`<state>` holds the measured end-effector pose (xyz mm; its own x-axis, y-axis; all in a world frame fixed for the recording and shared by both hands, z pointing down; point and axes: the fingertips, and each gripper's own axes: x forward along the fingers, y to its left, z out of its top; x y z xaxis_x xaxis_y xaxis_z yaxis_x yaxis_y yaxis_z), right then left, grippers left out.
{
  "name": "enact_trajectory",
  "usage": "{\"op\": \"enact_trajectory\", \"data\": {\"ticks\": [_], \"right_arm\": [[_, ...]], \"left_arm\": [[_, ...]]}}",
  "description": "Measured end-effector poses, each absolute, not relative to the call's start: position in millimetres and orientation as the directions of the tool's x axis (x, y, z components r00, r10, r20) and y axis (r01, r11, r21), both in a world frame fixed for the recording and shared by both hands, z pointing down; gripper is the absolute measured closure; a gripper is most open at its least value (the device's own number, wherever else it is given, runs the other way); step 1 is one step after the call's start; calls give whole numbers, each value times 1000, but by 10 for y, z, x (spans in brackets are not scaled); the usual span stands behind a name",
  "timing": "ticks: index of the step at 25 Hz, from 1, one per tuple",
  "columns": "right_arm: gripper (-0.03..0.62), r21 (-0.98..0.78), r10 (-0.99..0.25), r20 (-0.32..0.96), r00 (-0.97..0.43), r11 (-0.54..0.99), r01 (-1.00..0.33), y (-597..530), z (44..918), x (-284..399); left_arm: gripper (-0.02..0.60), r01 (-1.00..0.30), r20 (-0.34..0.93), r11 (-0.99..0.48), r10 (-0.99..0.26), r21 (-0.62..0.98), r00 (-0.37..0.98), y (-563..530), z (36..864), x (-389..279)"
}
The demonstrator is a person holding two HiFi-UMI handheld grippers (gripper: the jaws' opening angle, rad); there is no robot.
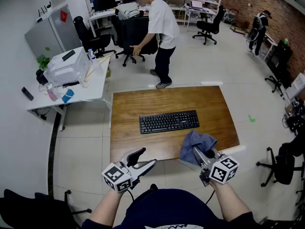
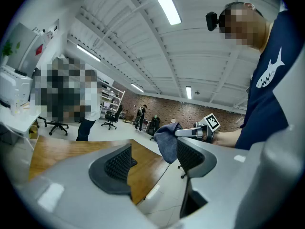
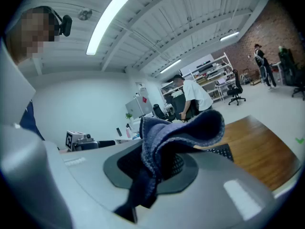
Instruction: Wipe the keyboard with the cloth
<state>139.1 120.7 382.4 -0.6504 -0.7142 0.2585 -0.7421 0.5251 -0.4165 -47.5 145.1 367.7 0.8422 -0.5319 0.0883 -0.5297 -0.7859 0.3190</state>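
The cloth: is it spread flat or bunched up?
Bunched up. The right gripper is shut on a fold of the cloth, and the rest droops over the jaws, apart from the keyboard.

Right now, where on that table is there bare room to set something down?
Bare wood lies behind the keyboard and off both its ends. The near edge of the table is crowded: right gripper with the blue cloth, open left gripper.

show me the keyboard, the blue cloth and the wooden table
keyboard [image 1: 169,122]: head view, middle of the key rows.
blue cloth [image 1: 194,143]: head view, bunched fold at its middle.
wooden table [image 1: 143,99]: head view, bare top behind the keyboard.
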Motion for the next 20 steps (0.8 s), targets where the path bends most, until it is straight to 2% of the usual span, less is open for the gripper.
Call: {"op": "enact_trajectory", "data": {"ticks": [9,16,20], "right_arm": [[533,-332,-780,324,-535,436,-836,721,4089,1740],[533,-248,-774,448,-448,374,-894,105,4589,2253],[533,-204,-768,468,-438,388,-899,-313,4739,2477]], "left_arm": [[293,-519,120,-794,-509,316,852,1277,3872,-699],[293,-587,160,-740,-569,328,807,1004,3968,-775],[293,-623,179,-712,-601,324,779,798,4055,-705]]}}
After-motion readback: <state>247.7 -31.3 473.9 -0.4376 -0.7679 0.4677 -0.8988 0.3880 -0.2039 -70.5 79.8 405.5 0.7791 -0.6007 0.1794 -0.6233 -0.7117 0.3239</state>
